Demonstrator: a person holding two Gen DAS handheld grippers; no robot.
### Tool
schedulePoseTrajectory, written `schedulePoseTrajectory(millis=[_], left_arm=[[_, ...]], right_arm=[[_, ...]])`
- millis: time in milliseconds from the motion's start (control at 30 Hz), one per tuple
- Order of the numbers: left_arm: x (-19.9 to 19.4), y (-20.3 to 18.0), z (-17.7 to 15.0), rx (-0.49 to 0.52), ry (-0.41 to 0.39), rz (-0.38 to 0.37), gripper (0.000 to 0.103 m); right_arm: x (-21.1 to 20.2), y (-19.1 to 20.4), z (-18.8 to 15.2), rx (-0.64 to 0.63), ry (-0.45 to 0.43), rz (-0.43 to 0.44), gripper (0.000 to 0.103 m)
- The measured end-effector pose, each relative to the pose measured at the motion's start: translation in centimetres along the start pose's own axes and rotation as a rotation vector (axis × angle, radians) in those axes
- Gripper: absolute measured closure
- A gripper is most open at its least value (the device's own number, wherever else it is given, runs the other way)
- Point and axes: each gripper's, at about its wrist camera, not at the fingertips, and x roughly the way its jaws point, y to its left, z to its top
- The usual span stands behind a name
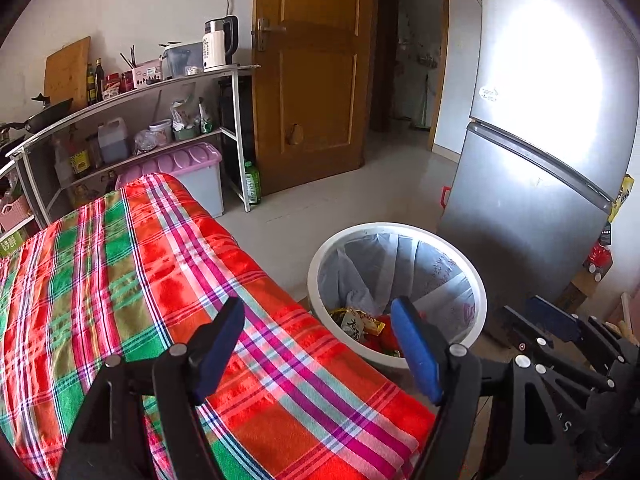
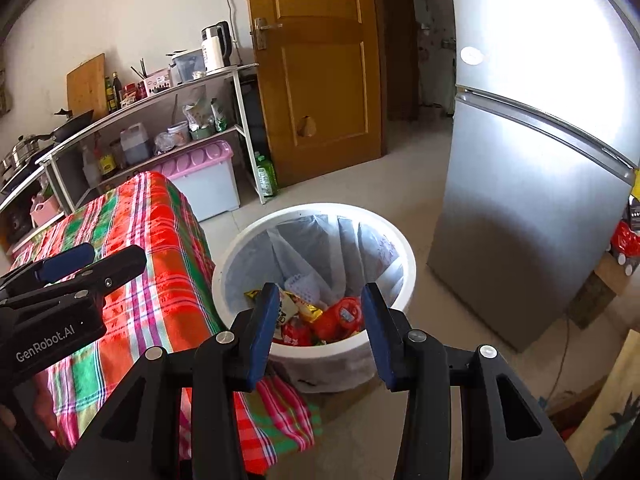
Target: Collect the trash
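Note:
A white trash bin [image 1: 316,264] [image 2: 224,264] with a pale bag liner stands on the floor by the table's corner. Red and yellow snack wrappers [image 1: 362,326] [image 2: 324,318] lie at its bottom. My left gripper [image 1: 318,312] hangs open over the table's corner and the bin's near rim, with nothing between its blue pads. My right gripper [image 2: 320,296] is open above the bin's near side, also with nothing in it. Each gripper shows at the edge of the other's view: the right gripper [image 1: 520,312] and the left gripper [image 2: 114,258].
A table under a red, green and pink plaid cloth [image 1: 160,280] [image 2: 160,240] lies left of the bin. A silver fridge [image 1: 540,160] [image 2: 540,160] stands on the right, a wooden door [image 1: 316,80] behind. A metal shelf rack [image 1: 140,120] and a pink-lidded storage box [image 1: 192,168] line the back wall.

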Motion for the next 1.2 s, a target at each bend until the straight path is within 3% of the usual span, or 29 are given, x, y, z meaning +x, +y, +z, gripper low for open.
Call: schedulePoseTrajectory(millis=[1200], left_arm=[[-0.4,0.3,-0.9,-0.018,0.022,0.013,0.025]], right_arm=[[-0.3,0.9,-0.5,-0.014,0.0,0.008,0.059]])
